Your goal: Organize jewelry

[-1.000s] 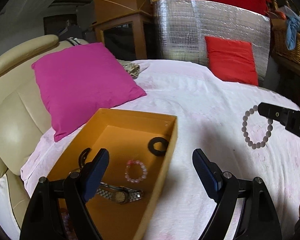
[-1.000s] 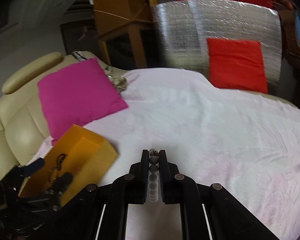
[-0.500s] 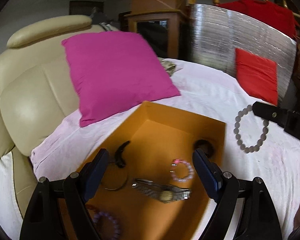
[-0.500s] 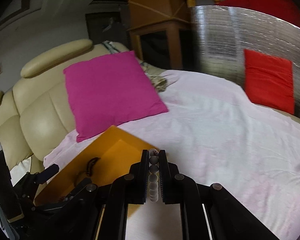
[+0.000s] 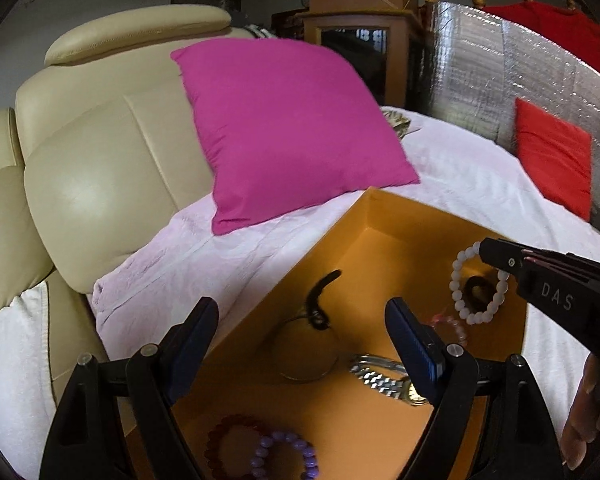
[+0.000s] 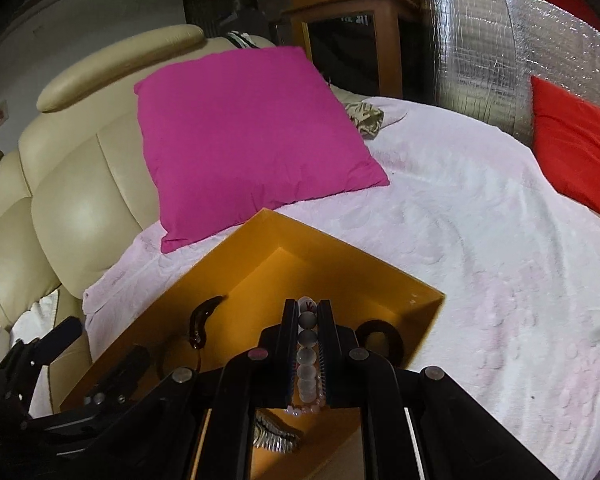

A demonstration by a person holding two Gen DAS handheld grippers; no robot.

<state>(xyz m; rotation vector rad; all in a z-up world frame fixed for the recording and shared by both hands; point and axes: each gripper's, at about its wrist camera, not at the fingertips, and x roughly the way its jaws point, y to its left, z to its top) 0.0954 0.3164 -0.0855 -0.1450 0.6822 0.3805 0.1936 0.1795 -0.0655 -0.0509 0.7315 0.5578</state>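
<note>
An orange box (image 5: 384, 210) lies on the bed and holds a silver watch (image 5: 380, 378), a pink bead bracelet (image 5: 454, 326), a black ring (image 5: 478, 290), a black hair clip (image 5: 320, 296), and red and purple bead bracelets (image 5: 288, 454). My left gripper (image 5: 302, 338) is open and empty over the box's near side. My right gripper (image 6: 307, 318) is shut on a white bead bracelet (image 5: 462, 296), which hangs above the box's right part; its beads (image 6: 306, 364) sit between the fingers. The box also shows in the right wrist view (image 6: 340, 258).
A magenta pillow (image 5: 284, 128) leans on the beige padded headboard (image 5: 100, 168) behind the box. A red pillow (image 5: 552, 156) stands before a silver foil panel (image 5: 492, 76) at the far right. The bed has a pale pink cover (image 6: 480, 220).
Both grippers have moved left toward the box. The right gripper has carried the white bracelet from over the bed cover to over the box. The left gripper stays open.
</note>
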